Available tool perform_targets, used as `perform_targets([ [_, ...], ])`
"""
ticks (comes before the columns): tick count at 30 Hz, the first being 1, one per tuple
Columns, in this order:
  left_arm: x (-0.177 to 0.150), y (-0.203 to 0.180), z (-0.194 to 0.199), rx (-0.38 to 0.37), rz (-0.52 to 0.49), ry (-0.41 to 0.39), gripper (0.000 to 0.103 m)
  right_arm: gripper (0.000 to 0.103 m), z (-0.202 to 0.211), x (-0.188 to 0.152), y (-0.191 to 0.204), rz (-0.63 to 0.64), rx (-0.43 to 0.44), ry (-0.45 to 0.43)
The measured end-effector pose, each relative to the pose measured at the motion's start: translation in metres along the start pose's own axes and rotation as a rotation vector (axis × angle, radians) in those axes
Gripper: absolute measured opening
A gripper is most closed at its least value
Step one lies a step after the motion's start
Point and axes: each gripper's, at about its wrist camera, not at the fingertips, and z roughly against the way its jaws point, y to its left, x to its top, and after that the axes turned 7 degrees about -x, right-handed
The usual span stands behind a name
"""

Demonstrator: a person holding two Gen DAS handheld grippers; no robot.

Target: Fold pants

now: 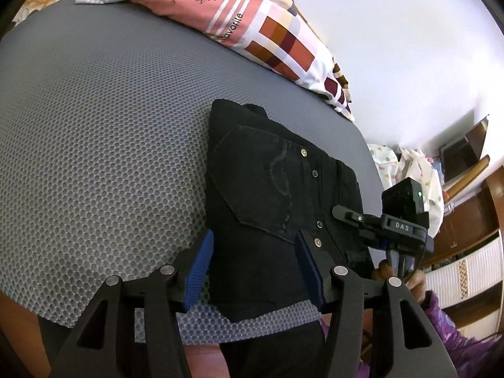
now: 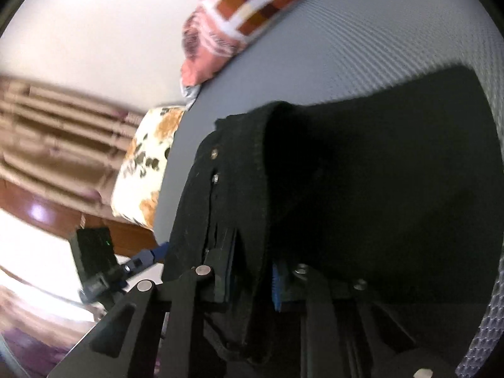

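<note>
With the black jeans [image 1: 283, 195] lying folded near the grey mesh mat's [image 1: 104, 145] 5 o'clock edge, the right gripper [image 2: 252, 280] clamped on their thick edge should lift evenly, while the half-open left gripper [image 1: 255, 271], straddling the near hem without pinching, steadies.

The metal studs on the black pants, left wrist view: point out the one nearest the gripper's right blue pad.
The lowest stud, brass-coloured, sits just beside the left gripper's right-hand blue pad on the black pants. The other three run further up the seam.

Both wrist cameras look steeply down, close over the black pants [image 1: 277, 189] on the grey mat [image 1: 104, 132].
</note>
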Motion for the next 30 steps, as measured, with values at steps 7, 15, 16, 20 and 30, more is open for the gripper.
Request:
perform_targets([
  [7, 0.001, -0.015, -0.004, 0.041, -0.049, 0.015, 0.055, 0.014, 0.004, 0.000, -0.001, -0.086, 0.037, 0.004],
  [15, 0.001, -0.046, -0.006, 0.065, -0.157, 0.002, 0.061, 0.013, 0.086, -0.020, -0.005, -0.097, 0.112, -0.185],
  [16, 0.000, -0.048, -0.012, 0.067, -0.171, 0.016, 0.061, 0.013, 0.091, -0.021, -0.012, -0.105, 0.097, -0.191],
  [20, -0.008, -0.056, -0.035, 0.073, -0.208, 0.079, 0.061, 0.013, 0.089, -0.031, -0.058, -0.205, 0.033, -0.162],
  [30, -0.011, -0.074, -0.053, 0.073, -0.284, 0.104, 0.063, 0.012, 0.101, -0.028, -0.060, -0.188, 0.075, -0.207],
])
